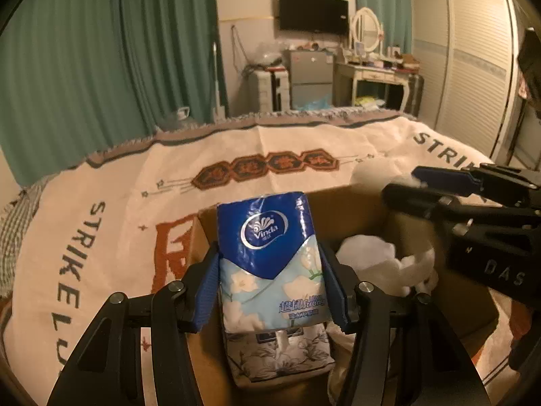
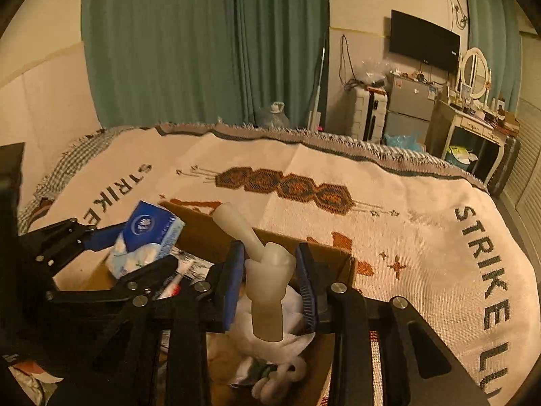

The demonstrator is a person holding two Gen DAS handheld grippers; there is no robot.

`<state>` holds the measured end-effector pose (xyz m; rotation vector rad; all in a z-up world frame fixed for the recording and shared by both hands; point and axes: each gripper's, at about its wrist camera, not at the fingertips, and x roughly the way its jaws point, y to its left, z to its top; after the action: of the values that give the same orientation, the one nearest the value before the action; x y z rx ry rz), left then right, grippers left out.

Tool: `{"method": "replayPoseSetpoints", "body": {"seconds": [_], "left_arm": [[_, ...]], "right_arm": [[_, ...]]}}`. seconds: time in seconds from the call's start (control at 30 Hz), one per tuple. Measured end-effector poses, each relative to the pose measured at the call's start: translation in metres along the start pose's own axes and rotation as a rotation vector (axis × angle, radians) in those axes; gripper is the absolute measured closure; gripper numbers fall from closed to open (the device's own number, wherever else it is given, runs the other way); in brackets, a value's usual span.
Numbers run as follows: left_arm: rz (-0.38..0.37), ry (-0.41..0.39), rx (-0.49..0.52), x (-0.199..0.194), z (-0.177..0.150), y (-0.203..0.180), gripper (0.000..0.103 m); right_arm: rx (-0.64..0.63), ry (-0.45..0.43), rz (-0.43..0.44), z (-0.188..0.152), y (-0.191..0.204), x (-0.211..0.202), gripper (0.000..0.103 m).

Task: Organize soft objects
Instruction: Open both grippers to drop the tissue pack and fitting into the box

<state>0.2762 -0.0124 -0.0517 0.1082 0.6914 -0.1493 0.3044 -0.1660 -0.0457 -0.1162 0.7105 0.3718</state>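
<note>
My left gripper (image 1: 270,267) is shut on a blue Vinda tissue pack (image 1: 270,260), held upright above an open cardboard box (image 1: 348,203). The pack and left gripper also show in the right wrist view (image 2: 145,240). My right gripper (image 2: 270,270) is shut on a white plush toy (image 2: 267,270), held above the same box (image 2: 203,233). In the left wrist view the right gripper (image 1: 405,186) reaches in from the right with white plush at its tips. Inside the box lie a floral tissue pack (image 1: 280,355) and white soft items (image 1: 372,257).
The box sits on a bed covered by a cream blanket (image 1: 118,209) lettered STRIKE LUCK. Behind the bed are green curtains (image 1: 101,50), a wall TV (image 1: 312,10), a small fridge (image 1: 309,74), a vanity desk (image 1: 375,74) and a wardrobe (image 1: 473,57).
</note>
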Motion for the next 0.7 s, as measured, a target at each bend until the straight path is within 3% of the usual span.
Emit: {"method": "replayPoseSetpoints", "body": {"seconds": [0.07, 0.17, 0.33, 0.53, 0.6, 0.7], "left_arm": [[0.017, -0.004, 0.008, -0.003, 0.004, -0.001, 0.046], [0.041, -0.006, 0.019, -0.013, 0.009, -0.004, 0.024], [0.078, -0.061, 0.016, -0.063, 0.021, -0.012, 0.023], [0.085, -0.231, -0.01, -0.172, 0.041, -0.013, 0.023], [0.097, -0.301, -0.002, -0.214, 0.043, -0.016, 0.014], [0.111, -0.41, -0.006, -0.269, 0.041, -0.018, 0.012]], "right_arm": [[0.016, -0.008, -0.009, -0.001, -0.003, -0.004, 0.046], [0.023, -0.024, -0.025, 0.001, -0.003, -0.02, 0.046], [0.026, -0.101, -0.061, 0.011, 0.0, -0.085, 0.045], [-0.003, -0.228, -0.123, 0.021, 0.017, -0.201, 0.043], [-0.029, -0.288, -0.155, 0.02, 0.028, -0.244, 0.041], [-0.049, -0.366, -0.171, 0.016, 0.047, -0.303, 0.03]]}}
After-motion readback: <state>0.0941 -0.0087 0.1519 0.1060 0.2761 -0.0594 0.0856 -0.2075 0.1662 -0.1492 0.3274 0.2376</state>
